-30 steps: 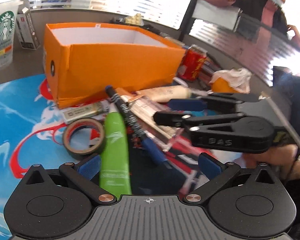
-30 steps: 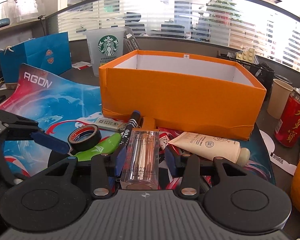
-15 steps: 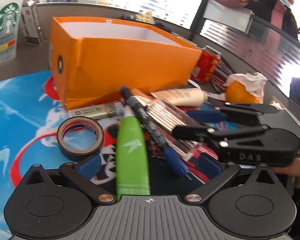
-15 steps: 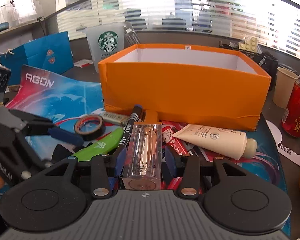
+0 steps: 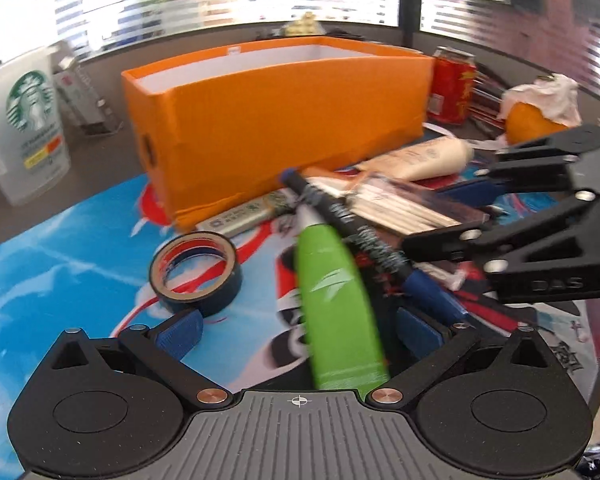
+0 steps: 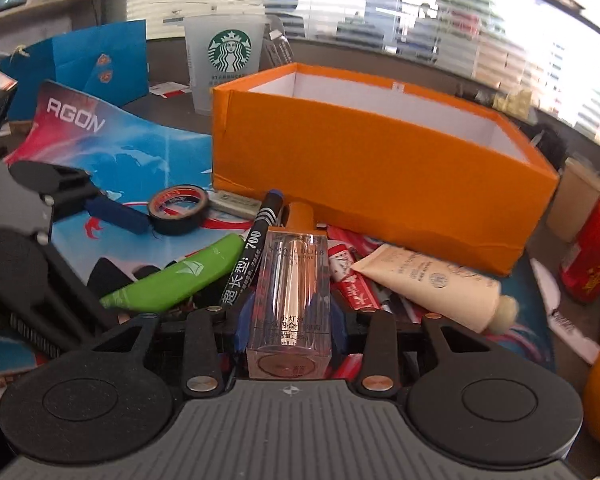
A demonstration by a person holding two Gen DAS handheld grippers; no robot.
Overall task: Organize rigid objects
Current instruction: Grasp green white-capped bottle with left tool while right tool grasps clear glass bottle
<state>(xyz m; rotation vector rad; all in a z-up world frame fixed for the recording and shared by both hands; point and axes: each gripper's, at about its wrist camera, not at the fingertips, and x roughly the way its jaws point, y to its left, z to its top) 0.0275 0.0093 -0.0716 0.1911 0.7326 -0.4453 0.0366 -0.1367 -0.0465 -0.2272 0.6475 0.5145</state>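
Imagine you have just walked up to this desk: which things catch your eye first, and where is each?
The big orange box dominates, open-topped behind the clutter. In front of it, the right tool is clamped on a clear rectangular bottle. A bright green tube lies between the open fingers of the left tool, beside a roll of tape.
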